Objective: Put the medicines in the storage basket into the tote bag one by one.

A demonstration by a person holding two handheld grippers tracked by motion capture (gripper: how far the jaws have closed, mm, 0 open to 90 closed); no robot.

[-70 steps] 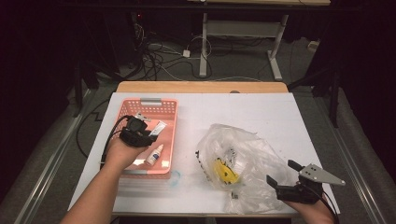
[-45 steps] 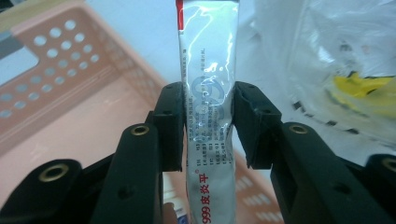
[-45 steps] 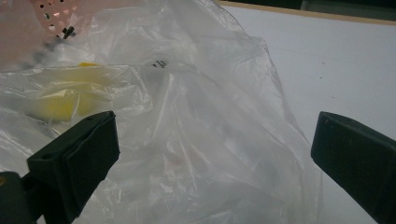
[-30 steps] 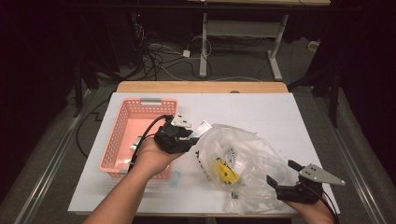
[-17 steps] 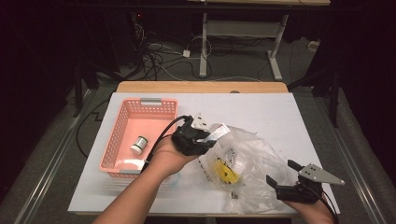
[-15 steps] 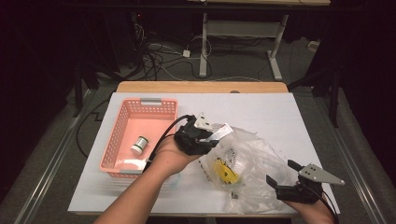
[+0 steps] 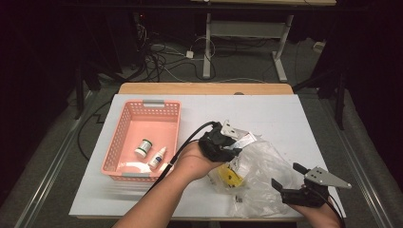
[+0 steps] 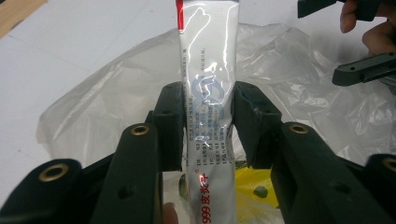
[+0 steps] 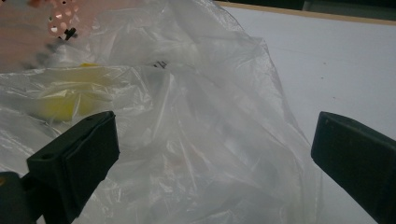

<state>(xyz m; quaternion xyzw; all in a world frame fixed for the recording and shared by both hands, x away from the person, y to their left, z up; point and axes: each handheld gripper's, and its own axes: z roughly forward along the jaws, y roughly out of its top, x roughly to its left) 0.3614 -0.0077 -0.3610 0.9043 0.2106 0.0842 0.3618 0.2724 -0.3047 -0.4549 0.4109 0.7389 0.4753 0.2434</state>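
A long white box with a red end and printed text (image 8: 208,100) is clamped between the pads of my left gripper (image 8: 206,123), which is shut on it. In the high view that left gripper (image 7: 224,143) holds the box (image 7: 243,139) over the near-left edge of a crumpled clear plastic bag (image 7: 266,175) on the white table. A yellow item (image 7: 229,175) lies inside the bag. My right gripper (image 7: 289,176) rests at the bag's right corner, jaws wide apart; in its own view the right gripper (image 9: 212,149) has bag film (image 9: 187,140) in front of it.
A pink plastic basket (image 7: 124,142) stands on the left of the table with a small white jar (image 7: 142,147) and a dropper bottle (image 7: 157,157) inside. The white tabletop (image 7: 266,111) stretches behind the bag. Cables and desk legs lie on the floor beyond.
My left gripper carried the white box from the basket rightward across the table to the bag's edge. The right gripper stayed where it was.
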